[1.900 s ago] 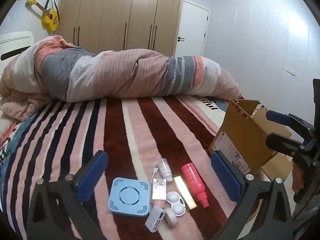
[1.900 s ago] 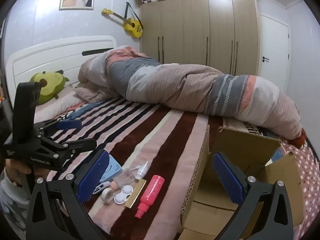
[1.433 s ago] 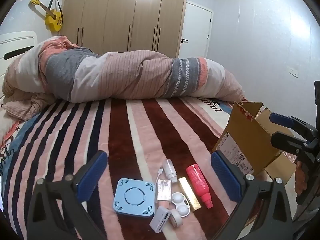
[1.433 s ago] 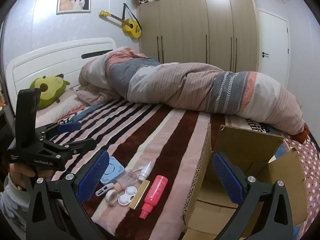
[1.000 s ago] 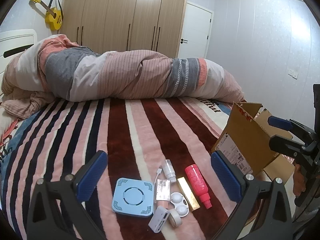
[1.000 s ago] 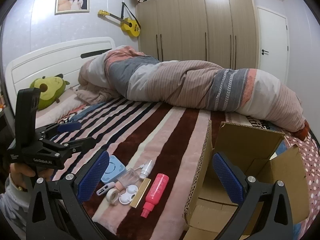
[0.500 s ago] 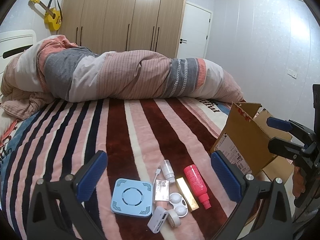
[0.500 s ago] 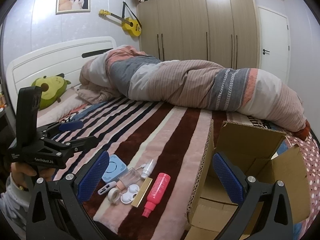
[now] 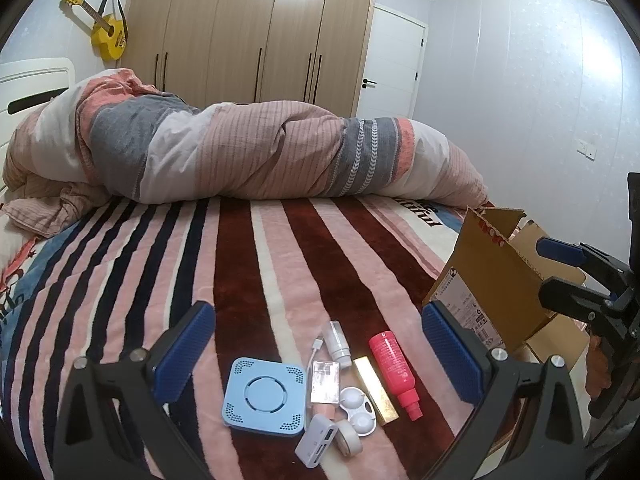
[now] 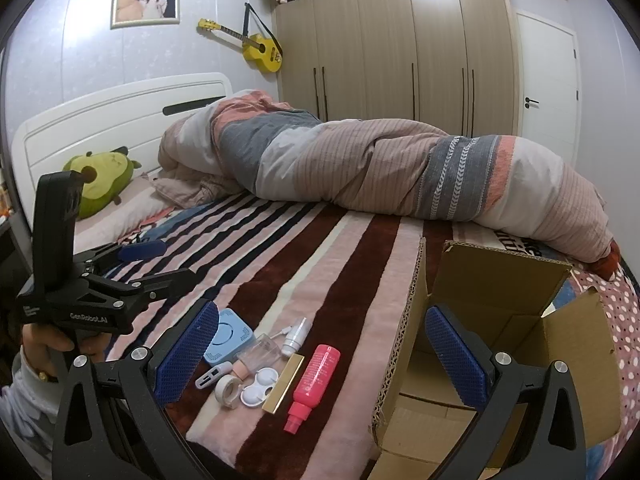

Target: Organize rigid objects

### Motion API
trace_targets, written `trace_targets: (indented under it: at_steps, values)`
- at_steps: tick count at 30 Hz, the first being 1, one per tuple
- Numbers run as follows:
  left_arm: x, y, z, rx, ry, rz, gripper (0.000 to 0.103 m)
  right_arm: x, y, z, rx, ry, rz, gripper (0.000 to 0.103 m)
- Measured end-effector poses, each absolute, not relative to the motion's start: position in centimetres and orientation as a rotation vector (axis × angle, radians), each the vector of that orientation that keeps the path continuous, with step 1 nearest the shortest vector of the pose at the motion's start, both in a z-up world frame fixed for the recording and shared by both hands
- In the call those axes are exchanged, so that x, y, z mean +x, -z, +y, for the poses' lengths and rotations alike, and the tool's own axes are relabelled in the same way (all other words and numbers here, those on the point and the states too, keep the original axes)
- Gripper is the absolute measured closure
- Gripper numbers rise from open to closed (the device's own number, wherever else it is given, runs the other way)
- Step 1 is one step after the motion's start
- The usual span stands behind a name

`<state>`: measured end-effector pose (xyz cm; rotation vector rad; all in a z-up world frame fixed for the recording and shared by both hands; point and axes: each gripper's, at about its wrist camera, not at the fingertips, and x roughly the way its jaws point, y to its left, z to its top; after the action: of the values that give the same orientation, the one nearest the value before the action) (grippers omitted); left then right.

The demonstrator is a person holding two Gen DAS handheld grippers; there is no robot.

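Note:
A cluster of small items lies on the striped blanket at the bed's near edge: a light blue square device (image 9: 264, 398), a red spray bottle (image 9: 394, 362), a gold bar (image 9: 376, 380), a white contact lens case (image 9: 358, 410), a small white bottle (image 9: 338, 340), a clear perfume bottle (image 9: 325, 376), a white adapter (image 9: 316, 444) and a tape roll (image 9: 349, 438). An open cardboard box (image 10: 500, 344) stands right of them. My left gripper (image 9: 316, 354) is open above the cluster. My right gripper (image 10: 320, 354) is open and empty, hovering between the red spray bottle (image 10: 314, 380) and the box.
A rolled striped duvet (image 9: 248, 156) lies across the bed behind. A green plush toy (image 10: 104, 176) sits by the headboard. Wardrobes and a door line the far wall. The box (image 9: 492, 280) sits at the bed's right edge.
Both grippers have drifted only slightly; the views shifted a little. Both stay open and empty. The items and the box have not moved.

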<state>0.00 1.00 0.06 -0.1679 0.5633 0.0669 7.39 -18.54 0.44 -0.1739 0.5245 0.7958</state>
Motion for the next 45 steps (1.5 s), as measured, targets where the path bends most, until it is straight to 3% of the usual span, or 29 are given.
trace_targets:
  at_steps: [16,20,23,25,30,31,33,45]
  values:
    - [0.0,0.2,1.3,-0.166,-0.079,0.558,0.0,7.5,-0.5,-18.7,-0.176,-0.785,0.519,0.002]
    - [-0.1,0.3,1.6,-0.168,-0.071,0.551,0.0,6.9,-0.6,-18.4,-0.203,-0.771,0.515,0.021]
    - [-0.3,0.4,2.4,-0.168,-0.065,0.542,0.0,6.1,-0.9,-17.4,-0.233,-0.768,0.506,0.041]
    - [-0.5,0.5,3.3,-0.167,-0.063,0.538,0.0,5.6,-0.9,-16.4,-0.252,-0.78,0.51,0.047]
    - [-1.6,1.4,6.4,-0.181,-0.053,0.534,0.0,4.4,0.1,-11.5,-0.324,-0.883,0.571,0.044]
    - [-1.7,1.7,7.2,-0.187,-0.051,0.538,0.0,4.1,0.6,-10.6,-0.332,-0.903,0.587,0.039]
    - [-2.0,2.3,8.5,-0.195,-0.049,0.549,0.0,4.0,1.8,-8.5,-0.356,-0.953,0.635,0.016]
    - [-1.3,8.1,13.7,-0.237,-0.075,0.671,0.0,6.2,11.3,0.8,-0.592,-1.095,0.763,0.015]
